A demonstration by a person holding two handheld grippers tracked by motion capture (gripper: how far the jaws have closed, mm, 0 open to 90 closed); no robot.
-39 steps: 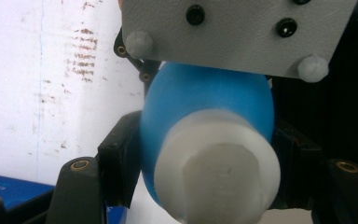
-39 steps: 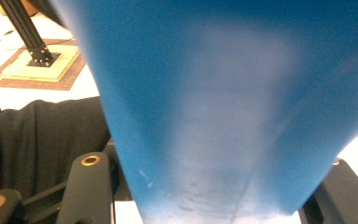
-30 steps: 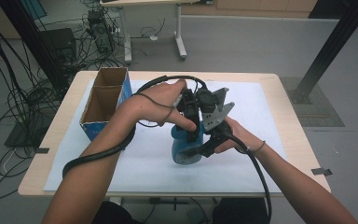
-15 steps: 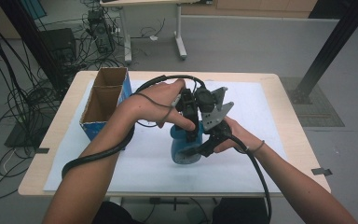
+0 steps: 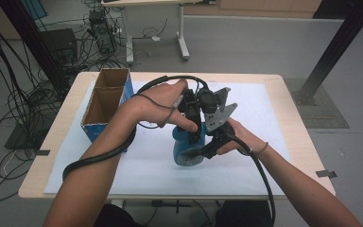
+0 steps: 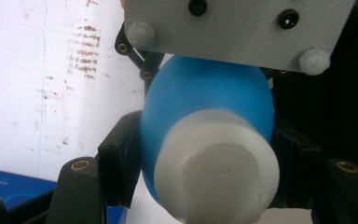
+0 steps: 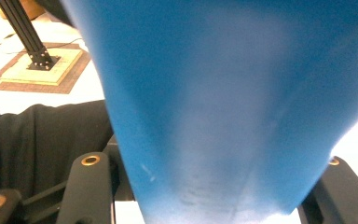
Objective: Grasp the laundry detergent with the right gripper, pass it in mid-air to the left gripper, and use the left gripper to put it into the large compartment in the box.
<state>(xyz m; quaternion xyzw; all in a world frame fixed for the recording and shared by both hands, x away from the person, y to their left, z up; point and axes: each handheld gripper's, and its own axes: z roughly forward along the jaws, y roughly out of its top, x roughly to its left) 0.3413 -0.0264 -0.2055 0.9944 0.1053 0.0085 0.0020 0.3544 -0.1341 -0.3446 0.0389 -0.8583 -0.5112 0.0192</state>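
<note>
Blue bottle (image 6: 205,93) — smooth, rounded plastic, ridged white cap (image 6: 216,177) — between black jaws

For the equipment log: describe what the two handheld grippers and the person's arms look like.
Both grippers, left and right, are black with brass-coloured screws on the jaws. The right one carries a grey three-cornered plate. A thick black cable trails from each. The forearms are bare; a thin band circles the right wrist.

A light wooden table (image 5: 42,187) carries a white sheet (image 5: 264,123) on a grey floor (image 5: 246,42). Black cables (image 5: 14,109) tangle at left, a white-legged desk (image 5: 182,38) stands behind, and a black post (image 5: 333,52) rises at right
</note>
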